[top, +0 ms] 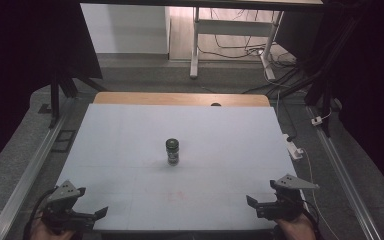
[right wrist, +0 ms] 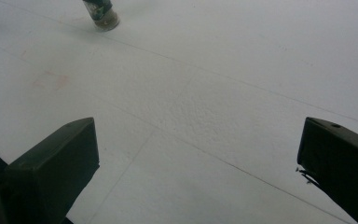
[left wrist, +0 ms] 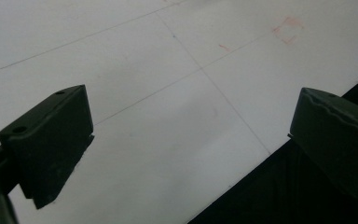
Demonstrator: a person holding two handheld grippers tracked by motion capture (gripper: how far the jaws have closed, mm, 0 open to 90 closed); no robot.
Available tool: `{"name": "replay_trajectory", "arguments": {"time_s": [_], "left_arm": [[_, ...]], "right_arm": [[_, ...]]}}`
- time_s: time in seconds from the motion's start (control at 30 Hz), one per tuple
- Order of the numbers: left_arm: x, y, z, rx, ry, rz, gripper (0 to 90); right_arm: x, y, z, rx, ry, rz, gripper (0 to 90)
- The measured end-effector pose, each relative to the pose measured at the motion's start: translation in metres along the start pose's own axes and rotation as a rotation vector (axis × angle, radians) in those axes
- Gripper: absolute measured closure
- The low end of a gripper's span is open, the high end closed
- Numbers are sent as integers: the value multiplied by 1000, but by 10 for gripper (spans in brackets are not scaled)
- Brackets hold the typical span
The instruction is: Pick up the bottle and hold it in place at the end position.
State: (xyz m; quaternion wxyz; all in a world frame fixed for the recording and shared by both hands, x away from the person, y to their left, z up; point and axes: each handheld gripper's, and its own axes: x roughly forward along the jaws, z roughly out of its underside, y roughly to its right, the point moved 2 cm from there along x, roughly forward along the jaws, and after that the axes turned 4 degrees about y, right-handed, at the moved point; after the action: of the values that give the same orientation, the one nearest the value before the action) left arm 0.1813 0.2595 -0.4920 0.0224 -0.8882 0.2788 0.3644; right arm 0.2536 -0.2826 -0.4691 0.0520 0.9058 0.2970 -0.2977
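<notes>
A small dark jar [top: 173, 151] with a black cap stands upright in the middle of the white table top [top: 130, 135]. Its base shows at the top left of the right gripper view as the jar [right wrist: 101, 15]. My left gripper [top: 87, 212] rests at the near left corner, jaws wide apart with nothing between them, shown as the left gripper [left wrist: 186, 135] over the table's front edge. My right gripper [top: 260, 205] sits at the near right corner, also open and empty, seen as the right gripper [right wrist: 196, 163] above bare table. Both are far from the jar.
A faint red square mark [top: 176, 195] lies on the table near the front centre. A white power strip [top: 294, 148] with a cable lies off the table's right edge. Metal rails run along both sides, and a desk frame stands beyond the far edge.
</notes>
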Motion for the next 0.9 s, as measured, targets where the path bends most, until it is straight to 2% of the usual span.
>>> {"name": "replay_trajectory", "arguments": {"time_s": [0.17,0.3,0.9], "left_arm": [[-2,-3,1,-18,17,32,4],[-3,-3,1,-18,18,39,4],[-4,0,2,-9,18,5,0]], "right_arm": [[1,1,0,7,-9,6,0],[1,0,0,-1,-14,-9,0],[5,-2,-1,-31,-28,-41,0]]}}
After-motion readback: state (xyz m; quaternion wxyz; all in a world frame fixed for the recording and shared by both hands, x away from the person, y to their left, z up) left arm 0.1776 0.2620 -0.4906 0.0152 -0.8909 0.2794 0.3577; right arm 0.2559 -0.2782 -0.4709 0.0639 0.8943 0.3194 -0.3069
